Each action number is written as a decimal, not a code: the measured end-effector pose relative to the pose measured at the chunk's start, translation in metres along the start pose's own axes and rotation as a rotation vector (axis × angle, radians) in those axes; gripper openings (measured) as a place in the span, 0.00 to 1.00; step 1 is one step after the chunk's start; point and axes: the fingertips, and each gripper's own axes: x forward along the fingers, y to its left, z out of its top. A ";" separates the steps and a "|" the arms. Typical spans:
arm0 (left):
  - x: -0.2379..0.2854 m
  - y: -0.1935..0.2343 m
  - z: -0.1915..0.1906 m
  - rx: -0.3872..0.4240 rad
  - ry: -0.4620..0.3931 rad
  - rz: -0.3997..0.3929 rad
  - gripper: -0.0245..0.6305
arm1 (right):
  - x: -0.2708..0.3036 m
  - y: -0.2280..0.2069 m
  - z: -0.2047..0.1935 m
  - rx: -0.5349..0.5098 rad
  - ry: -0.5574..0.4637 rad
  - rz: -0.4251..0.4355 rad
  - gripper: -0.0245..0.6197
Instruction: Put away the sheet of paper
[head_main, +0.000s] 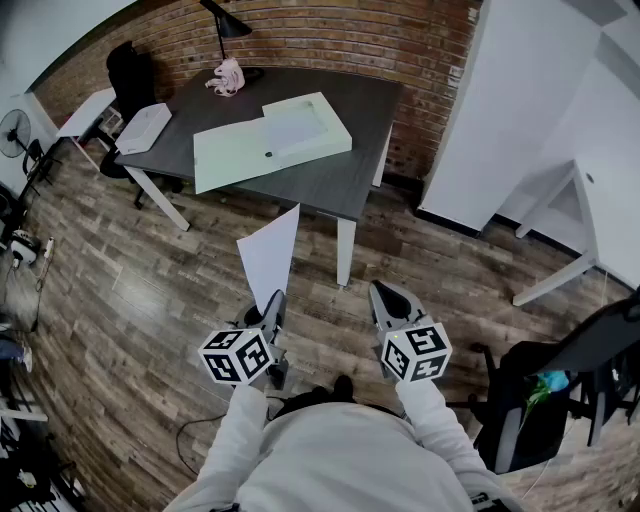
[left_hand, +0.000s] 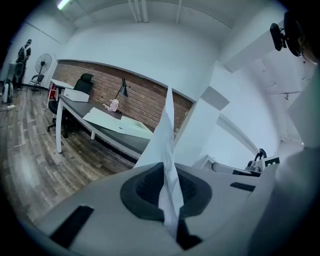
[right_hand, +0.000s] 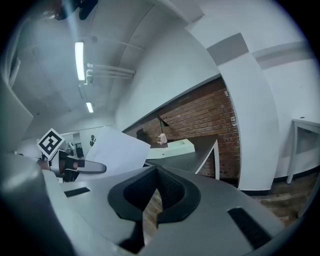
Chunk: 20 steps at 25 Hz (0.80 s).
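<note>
At lower left of centre, my left gripper (head_main: 272, 302) is clamped tight on the lower end of the sheet of paper (head_main: 270, 252). The sheet stands up edge-on over the wooden floor (head_main: 150, 300), short of the dark worktop (head_main: 350, 100) at the top. Just right, my right gripper (head_main: 385, 295) is closed and empty.

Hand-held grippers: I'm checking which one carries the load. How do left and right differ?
The left hand-held gripper is shut on the sheet of paper, which stands up from its jaws; the right hand-held gripper holds nothing. Paper fills the left's jaw gap; floor shows through the right's. Both point toward the table.
</note>
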 end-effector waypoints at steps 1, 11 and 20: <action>0.001 -0.001 0.000 0.003 -0.001 -0.002 0.06 | 0.001 0.000 0.000 -0.002 0.001 0.007 0.08; 0.012 -0.009 0.014 0.012 -0.023 -0.023 0.06 | 0.014 -0.008 -0.004 0.020 0.017 0.051 0.08; 0.034 0.003 0.023 0.018 -0.007 -0.020 0.06 | 0.044 -0.019 -0.006 0.051 0.041 0.082 0.08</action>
